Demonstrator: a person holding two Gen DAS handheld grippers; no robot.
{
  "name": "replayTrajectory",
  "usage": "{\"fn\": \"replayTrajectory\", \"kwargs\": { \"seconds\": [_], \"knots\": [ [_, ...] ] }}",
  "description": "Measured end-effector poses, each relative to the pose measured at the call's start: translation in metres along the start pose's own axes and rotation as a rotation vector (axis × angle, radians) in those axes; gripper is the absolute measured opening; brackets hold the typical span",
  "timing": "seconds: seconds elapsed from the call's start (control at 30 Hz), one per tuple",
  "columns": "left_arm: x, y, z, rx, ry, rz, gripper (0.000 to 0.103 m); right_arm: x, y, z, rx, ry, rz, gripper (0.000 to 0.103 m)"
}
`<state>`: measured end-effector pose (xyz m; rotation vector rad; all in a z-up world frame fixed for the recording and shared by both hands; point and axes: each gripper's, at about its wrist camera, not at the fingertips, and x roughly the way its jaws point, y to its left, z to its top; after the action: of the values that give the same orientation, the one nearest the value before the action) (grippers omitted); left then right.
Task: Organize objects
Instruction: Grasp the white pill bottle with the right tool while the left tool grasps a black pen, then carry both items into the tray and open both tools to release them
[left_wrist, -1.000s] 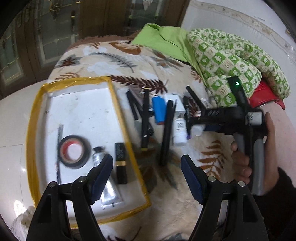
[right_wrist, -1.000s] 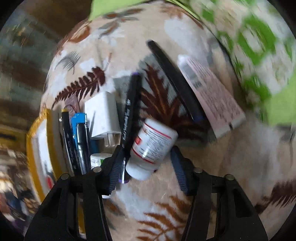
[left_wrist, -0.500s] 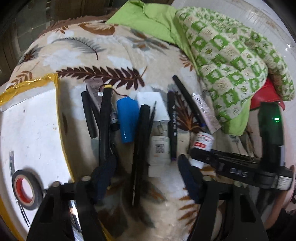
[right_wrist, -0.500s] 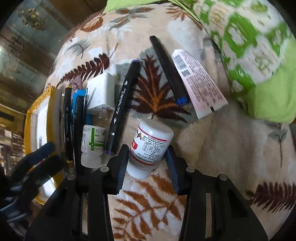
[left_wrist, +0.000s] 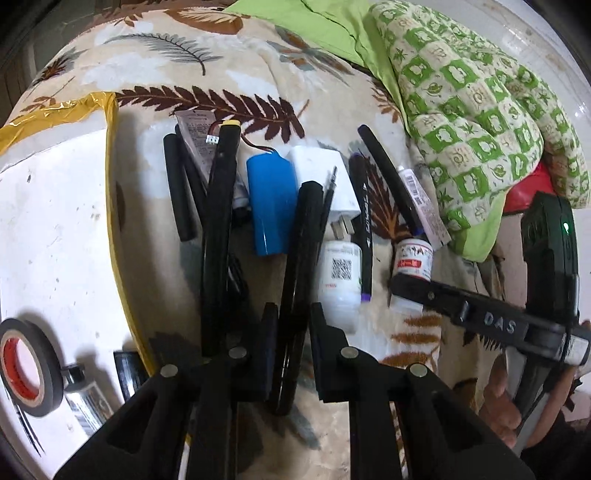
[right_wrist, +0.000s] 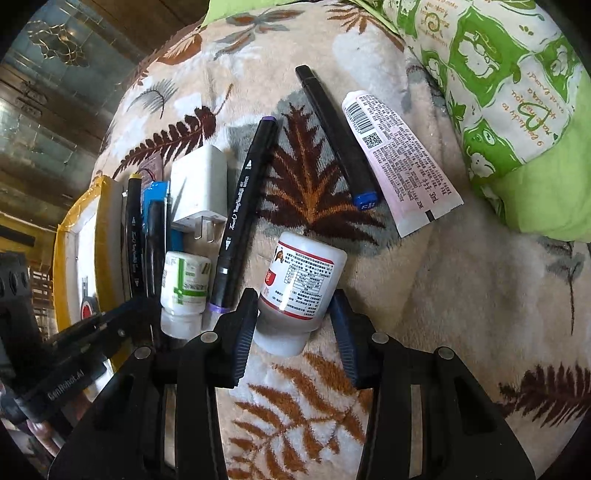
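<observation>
Across both wrist views we see a cream blanket (left_wrist: 258, 74) printed with brown and grey fern leaves, and it carries everything. At the upper right of each frame a green-and-white cloth (right_wrist: 498, 74) is bunched over a plain green one (left_wrist: 325, 26); behind it, in the left wrist view, a pale wall fills the far upper right. At the upper left of the right wrist view we make out dark wood and glass panels with gold ornament. At the left of the left wrist view lies a white tray (left_wrist: 55, 221) edged in yellow tape, holding a roll of black tape (left_wrist: 26, 369) at the lower left. Right of the tray a row of pens, a blue battery (left_wrist: 271, 206), a white charger (left_wrist: 325, 166) and two small white bottles lie close together. Our left gripper (left_wrist: 291, 328) has just been closing, and its jaws now pinch a long black pen (left_wrist: 303, 236) low in the frame's centre. Our right gripper (right_wrist: 291, 310) straddles the red-labelled bottle (right_wrist: 303, 280), which lies on its side at the centre of its view; the left pad touches it, but we cannot tell whether the right pad does.
</observation>
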<state>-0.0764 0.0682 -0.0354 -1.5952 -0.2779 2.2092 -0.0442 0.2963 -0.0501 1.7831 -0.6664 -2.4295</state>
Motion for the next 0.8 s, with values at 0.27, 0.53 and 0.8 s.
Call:
{"fn": "replayTrajectory", "kwargs": {
  "seconds": [0.27,0.53,0.8],
  "knots": [
    [-0.02,-0.01,-0.025,-0.046,0.001,-0.054,0.015,0.003,0.003,0.003,-0.017,0.015,-0.019,0.041],
    [-0.025,-0.038,-0.055,0.004,0.052,-0.026,0.015,0.0,0.009,0.0,-0.053,0.01,-0.037,0.039],
    [-0.005,-0.043,-0.066,0.037,0.089,0.024,0.022,0.001,0.012,-0.013,-0.04,0.034,-0.024,0.039]
  ]
}}
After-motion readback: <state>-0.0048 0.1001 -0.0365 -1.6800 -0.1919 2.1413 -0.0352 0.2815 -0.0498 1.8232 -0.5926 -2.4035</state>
